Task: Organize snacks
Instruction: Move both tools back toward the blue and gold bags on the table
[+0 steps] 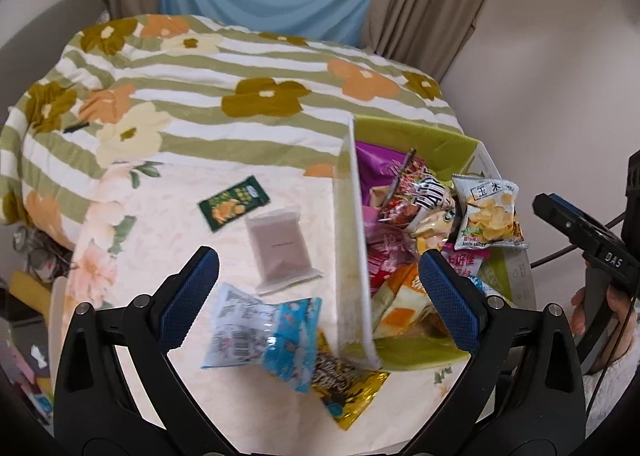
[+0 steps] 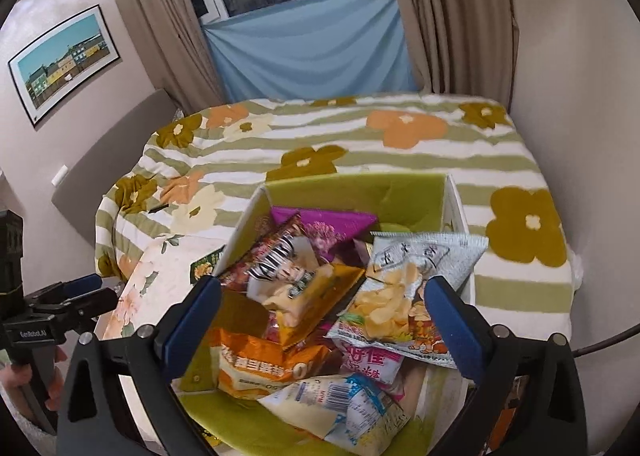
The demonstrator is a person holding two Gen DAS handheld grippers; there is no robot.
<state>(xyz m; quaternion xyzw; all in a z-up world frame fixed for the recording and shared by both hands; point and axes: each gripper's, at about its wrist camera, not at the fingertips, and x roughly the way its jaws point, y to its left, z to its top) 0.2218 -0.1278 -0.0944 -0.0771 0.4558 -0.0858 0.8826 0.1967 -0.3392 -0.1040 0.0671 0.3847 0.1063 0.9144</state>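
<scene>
Four packets [image 1: 276,250] lie at lower left beside one snack-filled green box [image 2: 352,186]; left gripper [image 1: 318,298] and right gripper [image 2: 322,320] both hang spread, empty.

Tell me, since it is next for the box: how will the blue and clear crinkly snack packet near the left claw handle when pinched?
The blue and clear crinkly snack packet looks puffy and twisted, so it will probably flex and crumple rather than stay stiff. Its glossy film may slip between the pads. It seems light for its size, and a push would likely slide it across the floral cloth.
</scene>
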